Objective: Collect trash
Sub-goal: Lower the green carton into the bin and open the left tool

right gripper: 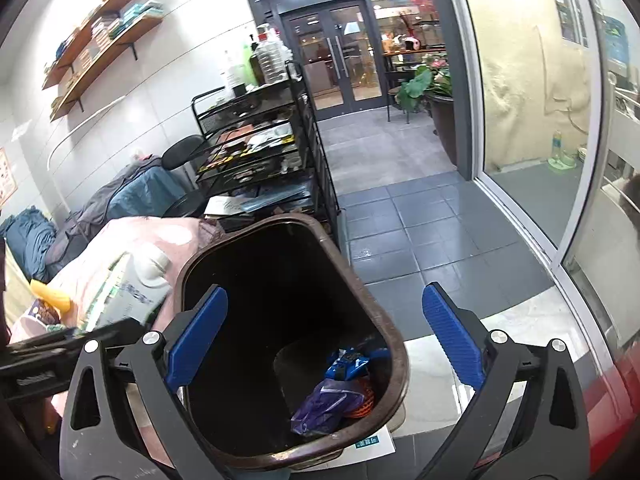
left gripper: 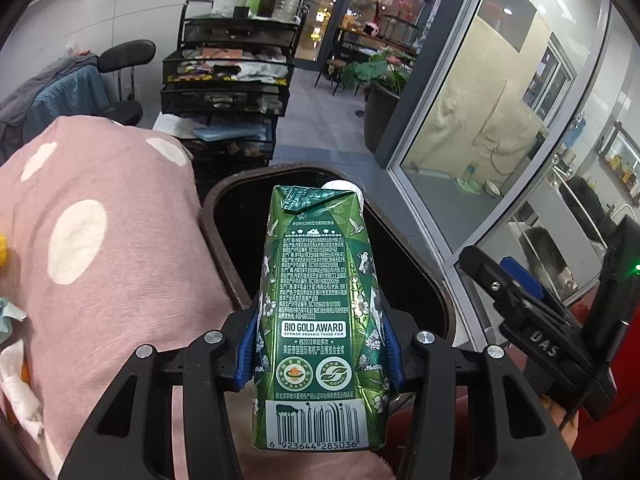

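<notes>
My left gripper (left gripper: 320,354) is shut on a green milk carton (left gripper: 320,308) with a white cap, held upright over the near edge of the brown trash bin (left gripper: 224,196). The carton (right gripper: 128,292) also shows blurred in the right wrist view, with the left gripper below it. My right gripper (right gripper: 324,336) is open and empty, above the bin (right gripper: 396,344). Inside the bin lie a blue wrapper (right gripper: 346,364), a purple wrapper (right gripper: 324,404) and something orange. The right gripper shows at the right edge of the left wrist view (left gripper: 516,288).
A pink dotted blanket (left gripper: 100,240) lies left of the bin, with white tissue (left gripper: 16,384) on it. A black mesh cart (right gripper: 256,152) with bottles stands behind. Glass wall (right gripper: 532,100) at right, grey tiled floor (right gripper: 420,232), a potted plant (right gripper: 436,92) and a chair with clothes.
</notes>
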Available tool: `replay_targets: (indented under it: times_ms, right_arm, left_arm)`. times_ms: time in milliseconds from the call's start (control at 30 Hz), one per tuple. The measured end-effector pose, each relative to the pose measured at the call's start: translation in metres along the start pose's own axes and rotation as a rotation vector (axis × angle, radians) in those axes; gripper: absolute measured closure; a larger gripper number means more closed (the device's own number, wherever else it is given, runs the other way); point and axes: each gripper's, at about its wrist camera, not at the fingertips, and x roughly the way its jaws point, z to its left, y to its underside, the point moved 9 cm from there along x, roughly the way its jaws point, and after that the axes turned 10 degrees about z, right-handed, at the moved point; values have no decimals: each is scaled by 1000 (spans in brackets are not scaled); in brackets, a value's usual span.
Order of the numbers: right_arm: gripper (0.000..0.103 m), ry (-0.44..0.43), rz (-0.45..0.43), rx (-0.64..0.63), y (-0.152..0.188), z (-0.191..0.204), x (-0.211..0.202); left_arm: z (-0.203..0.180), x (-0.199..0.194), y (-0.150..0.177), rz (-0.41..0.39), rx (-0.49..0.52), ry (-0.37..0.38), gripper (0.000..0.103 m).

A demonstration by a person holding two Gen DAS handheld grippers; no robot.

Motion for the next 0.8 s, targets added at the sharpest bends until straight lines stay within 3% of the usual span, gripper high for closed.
replay_targets:
  times_ms: [267,600,733,800]
  right_arm:
    - [6,38,-22,44,-12,-25,-4]
    - [6,43,-14,57,-13,-32,-2]
    - [6,41,-7,54,-13,-32,-1]
    - [6,37,-7,56,-12,-32,-3]
  left_arm:
    - [-6,31,-8,87,-17,10,54]
    - [-5,57,-2,205,-13,-67,51]
    - [-4,54,-3,192,-10,-76,21]
    - [-5,50,-5,170,1,-82,20]
